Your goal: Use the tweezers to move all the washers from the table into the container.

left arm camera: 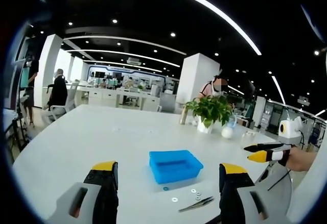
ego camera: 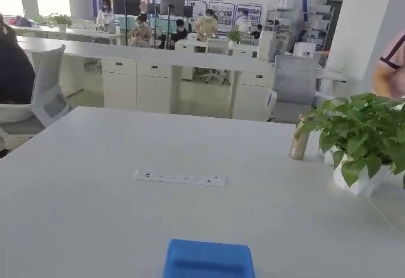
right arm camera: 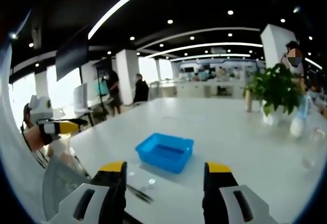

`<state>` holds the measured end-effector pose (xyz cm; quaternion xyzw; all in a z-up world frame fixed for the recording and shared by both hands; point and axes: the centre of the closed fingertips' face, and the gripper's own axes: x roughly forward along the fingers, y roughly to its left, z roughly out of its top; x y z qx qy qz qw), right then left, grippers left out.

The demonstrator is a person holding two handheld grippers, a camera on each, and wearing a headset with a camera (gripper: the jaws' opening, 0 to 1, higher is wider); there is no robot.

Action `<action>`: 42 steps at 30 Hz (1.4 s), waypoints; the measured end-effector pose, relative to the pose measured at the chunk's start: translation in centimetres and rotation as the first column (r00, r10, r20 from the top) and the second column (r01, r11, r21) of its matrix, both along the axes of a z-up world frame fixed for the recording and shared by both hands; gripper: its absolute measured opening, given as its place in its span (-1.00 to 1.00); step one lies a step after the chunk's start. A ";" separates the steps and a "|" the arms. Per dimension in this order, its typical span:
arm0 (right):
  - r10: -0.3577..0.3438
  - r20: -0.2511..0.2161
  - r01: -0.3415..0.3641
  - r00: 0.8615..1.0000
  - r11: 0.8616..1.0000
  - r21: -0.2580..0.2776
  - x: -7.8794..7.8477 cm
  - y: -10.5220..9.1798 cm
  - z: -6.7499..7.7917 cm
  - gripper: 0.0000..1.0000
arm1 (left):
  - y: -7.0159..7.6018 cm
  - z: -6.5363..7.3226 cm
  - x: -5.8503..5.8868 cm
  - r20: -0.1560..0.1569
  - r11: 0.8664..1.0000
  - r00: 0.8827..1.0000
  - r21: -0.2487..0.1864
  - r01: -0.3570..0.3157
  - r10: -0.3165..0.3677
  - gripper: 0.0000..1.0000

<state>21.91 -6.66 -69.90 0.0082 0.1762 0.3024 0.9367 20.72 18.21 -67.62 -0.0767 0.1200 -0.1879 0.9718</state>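
The blue container [ego camera: 209,262] stands on the white table, low in the head view. My left gripper [left arm camera: 168,193] is open above the table, with nothing between its jaws. Ahead of it sit the container [left arm camera: 176,174], a few small washers [left arm camera: 174,199] and the tweezers [left arm camera: 196,203] lying flat. My right gripper [right arm camera: 164,188] is open and holds nothing. It faces the container [right arm camera: 158,162] from the other side, with washers [right arm camera: 151,182] and the tweezers [right arm camera: 138,193] near its jaws. Each gripper shows in the other's view: the right [left arm camera: 268,154], the left [right arm camera: 59,127].
A power strip [ego camera: 180,178] lies mid-table. A potted plant [ego camera: 364,139] and a bottle [ego camera: 299,144] stand at the far right edge. Office chairs, desks and people are beyond the table.
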 end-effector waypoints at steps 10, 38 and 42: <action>0.002 -0.011 -0.002 1.000 1.000 0.006 0.0 0.4 -0.4 0.12 | 0.2 -0.5 0.0 -0.009 1.000 1.000 0.002 0.009 -0.009 0.62; 0.057 -0.009 -0.057 0.998 0.998 -0.024 2.3 3.1 -1.1 0.18 | 0.2 -2.1 1.1 -0.049 0.998 0.998 0.040 0.041 -0.039 0.59; 0.107 -0.009 -0.107 0.994 0.993 -0.044 2.2 3.9 -1.2 0.11 | -0.5 -2.8 1.4 -0.082 0.992 0.992 0.081 0.098 -0.091 0.48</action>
